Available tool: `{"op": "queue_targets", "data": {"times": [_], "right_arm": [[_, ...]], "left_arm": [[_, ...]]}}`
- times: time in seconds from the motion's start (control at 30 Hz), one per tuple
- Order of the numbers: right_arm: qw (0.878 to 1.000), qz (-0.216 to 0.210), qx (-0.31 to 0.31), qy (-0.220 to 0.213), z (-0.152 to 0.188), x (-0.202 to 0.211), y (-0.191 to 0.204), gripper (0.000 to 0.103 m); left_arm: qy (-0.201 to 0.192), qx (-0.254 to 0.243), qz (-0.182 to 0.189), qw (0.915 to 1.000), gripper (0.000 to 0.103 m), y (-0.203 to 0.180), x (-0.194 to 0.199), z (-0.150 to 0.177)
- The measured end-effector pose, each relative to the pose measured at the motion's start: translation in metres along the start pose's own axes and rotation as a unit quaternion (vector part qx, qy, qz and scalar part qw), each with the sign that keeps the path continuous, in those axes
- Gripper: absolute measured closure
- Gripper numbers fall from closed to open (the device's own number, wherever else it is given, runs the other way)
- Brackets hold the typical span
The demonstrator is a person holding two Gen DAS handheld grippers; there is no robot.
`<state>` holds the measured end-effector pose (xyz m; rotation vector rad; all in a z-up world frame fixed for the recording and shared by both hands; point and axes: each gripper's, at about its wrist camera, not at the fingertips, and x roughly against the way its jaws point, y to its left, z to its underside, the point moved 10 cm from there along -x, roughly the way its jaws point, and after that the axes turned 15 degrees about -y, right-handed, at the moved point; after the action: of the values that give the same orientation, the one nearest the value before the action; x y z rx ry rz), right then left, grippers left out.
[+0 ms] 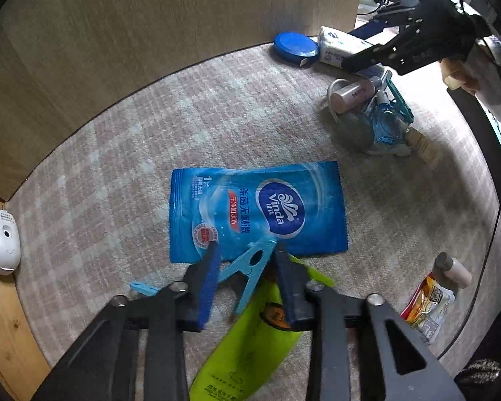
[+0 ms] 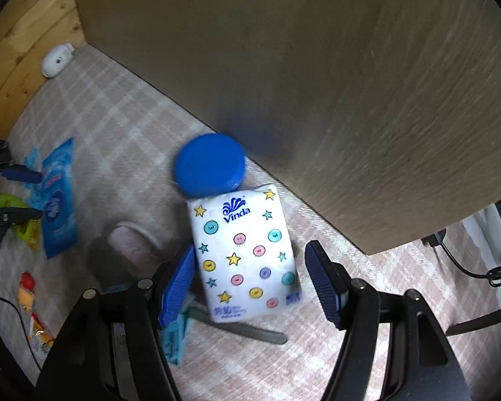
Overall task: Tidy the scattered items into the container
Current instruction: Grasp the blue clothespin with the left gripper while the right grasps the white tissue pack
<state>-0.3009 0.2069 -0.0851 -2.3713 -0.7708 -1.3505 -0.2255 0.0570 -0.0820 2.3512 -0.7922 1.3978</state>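
My left gripper (image 1: 247, 260) points down at the mat, its blue pads closed against a light blue clothespin (image 1: 250, 267). The clothespin lies over the lower edge of a blue Vinda wipe packet (image 1: 260, 210) and a green packet (image 1: 250, 337). My right gripper (image 2: 250, 284) stands open astride a white Vinda tissue pack (image 2: 247, 254) printed with stars and buttons; the right pad is clear of the pack. A clear pouch with a teal edge (image 1: 367, 123) holds a pink bottle (image 1: 354, 95) and blue items. The right gripper (image 1: 367, 56) hovers behind that pouch.
A round blue tin (image 2: 210, 165) touches the tissue pack's far end, against a wooden panel (image 2: 350, 83). A white device (image 1: 3, 240) sits at the mat's left edge. A small capped bottle (image 1: 451, 270) and a snack packet (image 1: 427, 307) lie near right. Cables run along the right side.
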Motion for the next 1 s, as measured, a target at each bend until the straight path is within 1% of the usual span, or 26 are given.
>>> {"op": "queue_targets", "data": {"times": [0.03, 0.17, 0.23, 0.27, 0.3, 0.33, 0.4, 0.47, 0.57, 0.63, 0.67, 0.73, 0.77, 0.93, 1.0], "right_arm": [[1.000, -0.002, -0.005, 0.003, 0.001, -0.002, -0.001, 0.038], [1.000, -0.001, -0.016, -0.010, 0.000, -0.002, -0.002, 0.037], [0.999, 0.003, -0.031, -0.013, -0.001, 0.001, -0.005, 0.039], [0.999, 0.010, -0.035, -0.014, -0.001, 0.002, -0.006, 0.042], [0.999, 0.015, -0.036, -0.015, -0.001, 0.003, -0.007, 0.048], [0.999, 0.022, -0.037, -0.015, -0.001, 0.004, -0.007, 0.051], [0.999, 0.025, -0.042, -0.021, -0.001, 0.008, -0.007, 0.052], [0.998, 0.015, -0.047, -0.027, -0.001, 0.014, -0.003, 0.052], [0.998, 0.023, -0.047, -0.036, -0.003, 0.022, -0.002, 0.052], [0.997, 0.019, -0.052, -0.045, -0.005, 0.029, -0.001, 0.052], [0.997, 0.018, -0.057, -0.050, -0.007, 0.033, -0.002, 0.052], [0.996, 0.019, -0.067, -0.059, -0.010, 0.043, -0.004, 0.052], [0.995, 0.018, -0.072, -0.064, -0.011, 0.049, -0.005, 0.052], [0.991, 0.020, -0.097, -0.095, -0.014, 0.086, -0.014, 0.052], [0.989, 0.023, -0.103, -0.105, 0.001, 0.107, -0.023, 0.053]], "left_arm": [[0.000, 0.002, 0.001, 1.0000, 0.076, 0.000, 0.000, 0.000], [0.001, 0.004, -0.001, 1.0000, 0.078, -0.002, 0.000, 0.000], [0.002, 0.000, -0.006, 1.0000, 0.080, -0.003, 0.000, 0.000], [0.003, 0.000, -0.007, 1.0000, 0.080, -0.005, 0.000, 0.000], [0.003, 0.001, -0.007, 1.0000, 0.080, -0.006, 0.000, 0.001], [0.004, 0.001, -0.008, 1.0000, 0.080, -0.007, 0.000, 0.001], [0.006, 0.002, -0.013, 0.9999, 0.083, -0.008, 0.001, 0.003], [0.008, 0.006, -0.026, 0.9996, 0.087, -0.006, 0.001, 0.005], [0.006, 0.026, -0.032, 0.9991, 0.088, -0.003, 0.003, 0.006], [0.001, 0.034, -0.043, 0.9985, 0.088, 0.000, 0.008, 0.005], [-0.002, 0.038, -0.046, 0.9982, 0.088, 0.001, 0.011, 0.004], [-0.011, 0.046, -0.050, 0.9976, 0.088, 0.019, 0.026, 0.013], [-0.014, 0.048, -0.053, 0.9973, 0.088, 0.021, 0.029, 0.013], [-0.034, 0.044, -0.058, 0.9967, 0.088, 0.010, 0.049, 0.000], [-0.045, 0.035, -0.062, 0.9964, 0.088, -0.001, 0.059, -0.010]]}}
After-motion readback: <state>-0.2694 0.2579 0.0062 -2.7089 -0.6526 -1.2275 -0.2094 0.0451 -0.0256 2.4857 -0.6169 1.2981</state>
